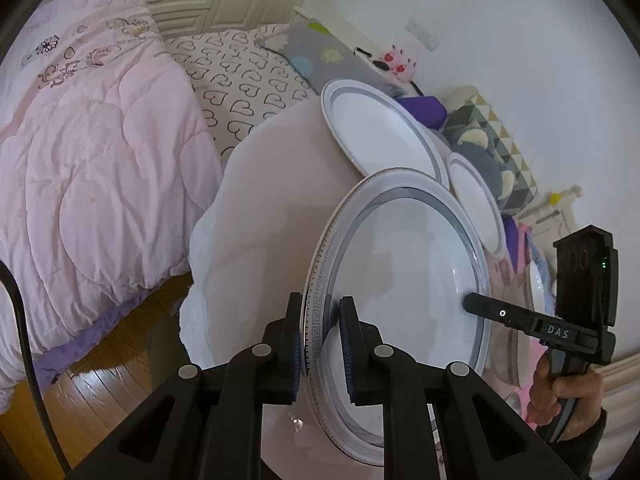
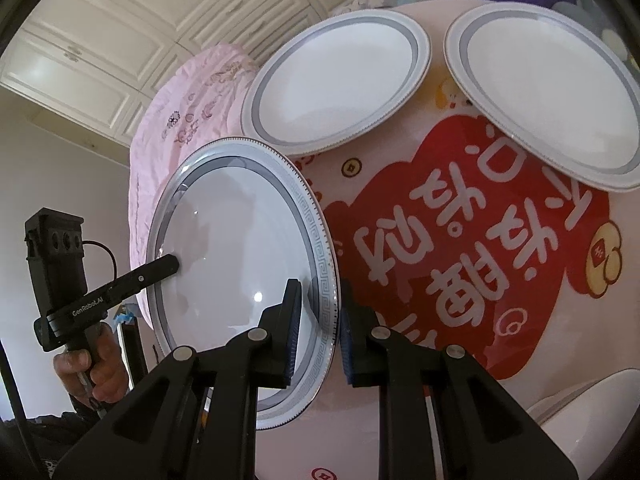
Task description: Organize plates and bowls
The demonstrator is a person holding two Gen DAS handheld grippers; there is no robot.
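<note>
**Two-gripper carry of the big plate: keep it balanced, land it on a stack**

Bench (image 2: 460, 420): round top under a pink cloth (image 2: 400, 152) with a red printed patch. It's all the landing room we have, and the cloth can drag under a sliding rim. So we lower plates, we don't slide them.

Large plate (image 2: 240, 248): key-pattern rim, held between our two grippers near the bench's edge on the bed (image 1: 100, 160) side. It's tilted well off flat and looks clear of the cloth. Contact underneath is hidden.

Second plate (image 2: 336, 84) and third plate (image 2: 552, 96): both flat on the cloth at the far side, close together but apart. They look like the same grey-banded set. The second is nearer, so we judge it the likely stack target.

Left gripper (image 1: 320, 344): closed down on the large plate's patterned rim, one pad on each face. Right gripper (image 2: 320, 328): astride the opposite rim and nearly closed, but from its own camera we see a sliver of gap at the outer pad. We treat that side as lightly held.

How we'd do it well:
- firm up the right grip before moving
- level the plate with both hands moving together, no twisting against each other
- centre it over the target, then set down gently
- open one gripper at a time only once it's supported
</note>
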